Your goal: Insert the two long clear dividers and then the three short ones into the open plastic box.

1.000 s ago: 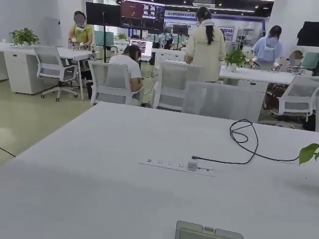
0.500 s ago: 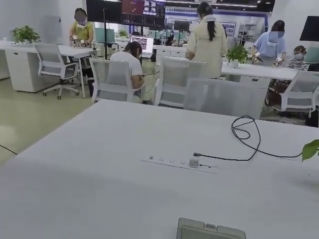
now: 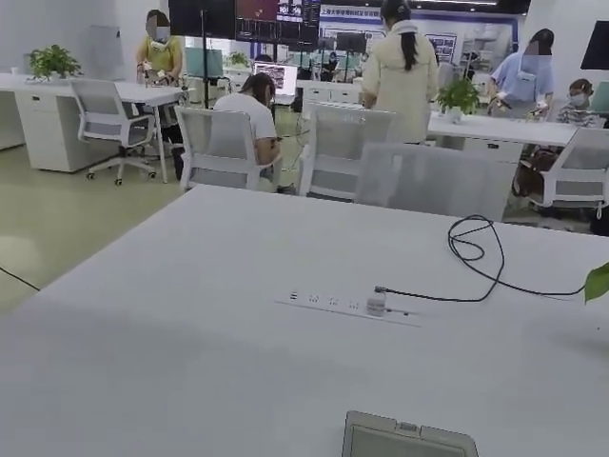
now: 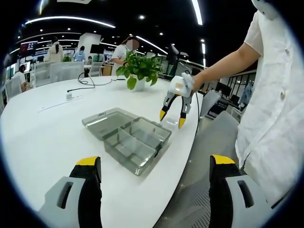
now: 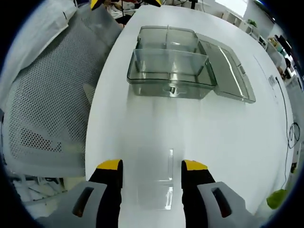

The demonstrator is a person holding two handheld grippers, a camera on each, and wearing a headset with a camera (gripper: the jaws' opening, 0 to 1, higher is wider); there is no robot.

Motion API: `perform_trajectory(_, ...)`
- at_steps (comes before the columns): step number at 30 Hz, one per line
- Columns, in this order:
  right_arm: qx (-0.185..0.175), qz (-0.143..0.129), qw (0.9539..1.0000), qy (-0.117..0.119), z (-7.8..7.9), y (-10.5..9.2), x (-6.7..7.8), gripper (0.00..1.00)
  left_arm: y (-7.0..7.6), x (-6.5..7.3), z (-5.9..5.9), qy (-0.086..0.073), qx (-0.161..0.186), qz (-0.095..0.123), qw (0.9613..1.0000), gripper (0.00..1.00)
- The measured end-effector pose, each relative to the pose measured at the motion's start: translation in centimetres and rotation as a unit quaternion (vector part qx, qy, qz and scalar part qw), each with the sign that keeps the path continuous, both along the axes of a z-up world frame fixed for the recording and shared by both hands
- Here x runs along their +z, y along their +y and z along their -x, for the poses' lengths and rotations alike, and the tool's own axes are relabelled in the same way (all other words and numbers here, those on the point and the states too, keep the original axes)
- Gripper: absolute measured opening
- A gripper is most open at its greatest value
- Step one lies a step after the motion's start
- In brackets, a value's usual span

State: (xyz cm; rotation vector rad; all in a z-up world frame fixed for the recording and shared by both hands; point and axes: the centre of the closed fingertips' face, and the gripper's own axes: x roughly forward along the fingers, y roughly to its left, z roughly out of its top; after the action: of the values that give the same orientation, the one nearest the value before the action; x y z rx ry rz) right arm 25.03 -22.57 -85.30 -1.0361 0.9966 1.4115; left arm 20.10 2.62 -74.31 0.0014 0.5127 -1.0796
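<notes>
The open clear plastic box [image 5: 168, 71] stands near the table's edge, its lid [image 5: 227, 71] folded flat beside it. Clear partitions show inside it. The same box [image 4: 135, 140] lies ahead of my left gripper [image 4: 154, 161], whose jaws are wide open and hold nothing. My right gripper [image 5: 152, 166] hovers open over flat clear dividers [image 5: 159, 185] lying on the table short of the box. A hand holds that right gripper [image 4: 172, 118] just beyond the box in the left gripper view. An edge of the box [image 3: 409, 438] shows at the bottom of the head view.
A mesh chair [image 5: 47, 109] stands against the table's rim beside the box. A potted plant [image 4: 140, 69] sits behind the box. A power strip [image 3: 347, 307] and a black cable [image 3: 476, 257] lie mid-table. People work at desks beyond.
The headset camera has drifted a little, shifting the whole picture. Nothing on the table has visibly moved.
</notes>
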Motion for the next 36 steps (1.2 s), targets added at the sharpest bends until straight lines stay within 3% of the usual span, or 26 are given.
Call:
perform_trajectory(11, 0.009, 0.013, 0.9996, -0.022, -0.57, -0.24, -0.49, 0.42, 0.05, -0.09, -0.1, 0.002, 0.001, 0.001, 1.0, 0.96)
perform_trajectory(15, 0.007, 0.012, 0.9997, -0.023, -0.52, -0.28, -0.44, 0.42, 0.03, -0.08, -0.06, 0.001, 0.0, 0.002, 1.0, 0.96)
perform_trajectory(20, 0.004, 0.012, 0.9997, -0.023, -0.62, -0.19, -0.42, 0.34, 0.05, -0.06, -0.02, 0.001, -0.002, 0.0, 1.0, 0.96)
perform_trajectory(36, -0.005, 0.009, 0.9995, -0.029, -0.71, 0.03, 0.04, 0.33, 0.22, 0.21, 0.07, -0.003, -0.001, 0.0, 1.0, 0.95)
